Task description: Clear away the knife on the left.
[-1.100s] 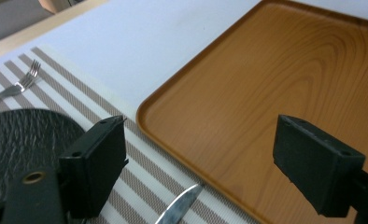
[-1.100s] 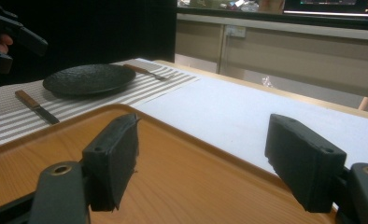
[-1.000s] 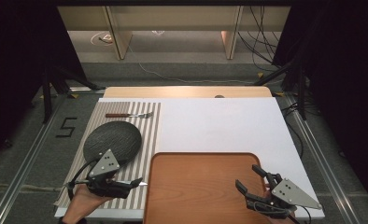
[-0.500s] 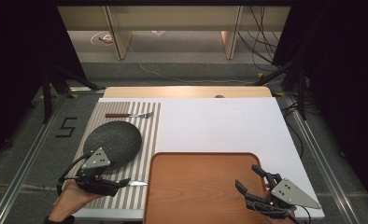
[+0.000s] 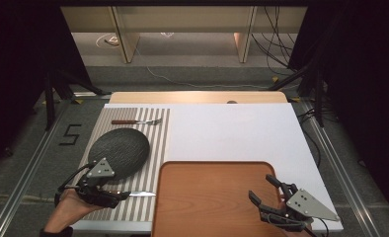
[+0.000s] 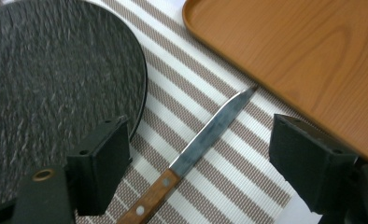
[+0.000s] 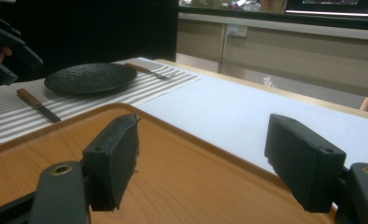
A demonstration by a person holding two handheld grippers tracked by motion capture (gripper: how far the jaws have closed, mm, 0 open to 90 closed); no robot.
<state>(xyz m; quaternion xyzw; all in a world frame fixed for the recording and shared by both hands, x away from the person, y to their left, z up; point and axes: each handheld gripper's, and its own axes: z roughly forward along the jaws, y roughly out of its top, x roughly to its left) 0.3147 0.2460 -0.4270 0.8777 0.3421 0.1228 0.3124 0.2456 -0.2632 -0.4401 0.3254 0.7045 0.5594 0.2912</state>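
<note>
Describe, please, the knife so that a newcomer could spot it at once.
Start at the striped placemat left of the wooden tray. Below the dark plate lies the knife: wooden riveted handle, plain pointed blade, unlike the fork beyond the plate.

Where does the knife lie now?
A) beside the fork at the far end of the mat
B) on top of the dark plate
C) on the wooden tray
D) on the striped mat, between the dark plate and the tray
D: the knife lies flat on the striped mat, with the dark plate on one side and the wooden tray on the other.
</note>
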